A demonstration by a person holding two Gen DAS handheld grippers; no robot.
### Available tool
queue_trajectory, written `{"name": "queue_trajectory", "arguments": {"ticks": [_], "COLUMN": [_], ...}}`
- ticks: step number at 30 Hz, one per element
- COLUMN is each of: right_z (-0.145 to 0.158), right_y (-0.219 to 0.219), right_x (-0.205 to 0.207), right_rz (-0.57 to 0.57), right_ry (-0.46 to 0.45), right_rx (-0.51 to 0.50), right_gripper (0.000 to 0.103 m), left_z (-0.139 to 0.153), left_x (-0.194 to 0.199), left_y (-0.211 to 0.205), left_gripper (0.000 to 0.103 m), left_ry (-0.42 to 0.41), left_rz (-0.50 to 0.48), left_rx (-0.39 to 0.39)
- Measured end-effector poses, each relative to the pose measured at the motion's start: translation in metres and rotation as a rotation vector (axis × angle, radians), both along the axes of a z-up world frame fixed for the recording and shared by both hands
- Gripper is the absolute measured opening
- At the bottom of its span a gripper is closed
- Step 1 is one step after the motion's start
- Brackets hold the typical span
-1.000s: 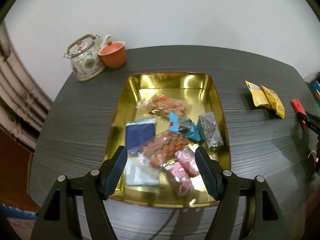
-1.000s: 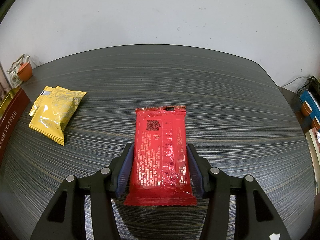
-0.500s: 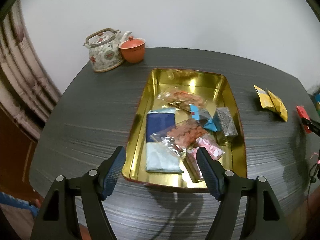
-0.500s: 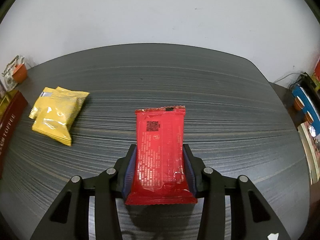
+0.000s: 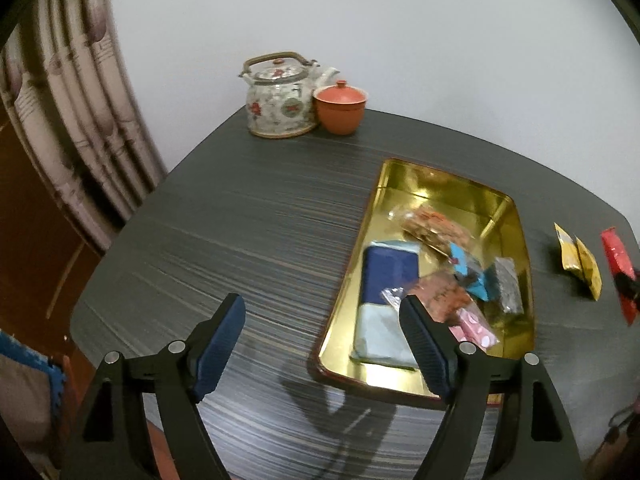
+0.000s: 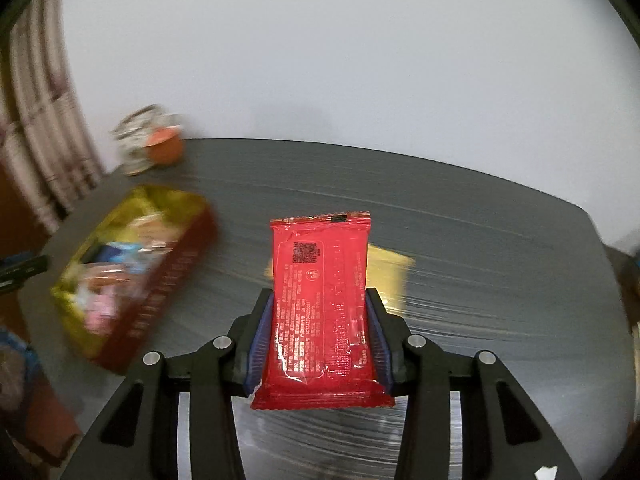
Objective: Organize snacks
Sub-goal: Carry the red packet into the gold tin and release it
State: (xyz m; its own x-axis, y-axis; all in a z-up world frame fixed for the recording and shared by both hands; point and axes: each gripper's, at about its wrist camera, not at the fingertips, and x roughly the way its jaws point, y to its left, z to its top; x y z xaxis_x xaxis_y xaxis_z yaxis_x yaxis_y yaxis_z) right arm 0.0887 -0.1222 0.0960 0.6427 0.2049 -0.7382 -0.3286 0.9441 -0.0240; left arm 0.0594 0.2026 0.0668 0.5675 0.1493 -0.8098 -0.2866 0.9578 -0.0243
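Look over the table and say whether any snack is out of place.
Yes. Two yellow packets lie on the bare table beside the gold tin, not in it with the other snacks. The right gripper holds a red packet.

QR code on red packet (image 6: 320,304), fine print unreadable

red packet (image 6: 320,304): clamped upright in right tool (image 6: 320,336) | gold tin (image 5: 516,216): holds mixed snacks | 2 yellow packets (image 5: 580,264): on table beside tin
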Motion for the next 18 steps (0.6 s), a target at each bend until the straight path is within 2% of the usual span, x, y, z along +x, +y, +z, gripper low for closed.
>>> {"name": "queue_trajectory", "arguments": {"ticks": [8, 14, 18], "right_z": [-0.014, -0.031, -0.041], "right_y": [0.108, 0.153, 0.165], "right_x": [-0.012, -0.018, -0.017], "right_rz": [0.196, 0.263, 0.272], "right_ry": [0.043, 0.064, 0.081], "right_rx": [0.018, -0.009, -0.019], "right_gripper": [0.040, 0.040, 0.040], "left_z": [-0.001, -0.004, -0.005], "left_x": [0.001, 0.003, 0.004], "left_y": [0.013, 0.016, 0.017], "left_gripper": [0.080, 0.080, 0.081], "left_ry": [-0.001, 0.009, 0.019], "left_rz": [0.042, 0.052, 0.047], "left_rx": [-0.021, -0.030, -0.041]}}
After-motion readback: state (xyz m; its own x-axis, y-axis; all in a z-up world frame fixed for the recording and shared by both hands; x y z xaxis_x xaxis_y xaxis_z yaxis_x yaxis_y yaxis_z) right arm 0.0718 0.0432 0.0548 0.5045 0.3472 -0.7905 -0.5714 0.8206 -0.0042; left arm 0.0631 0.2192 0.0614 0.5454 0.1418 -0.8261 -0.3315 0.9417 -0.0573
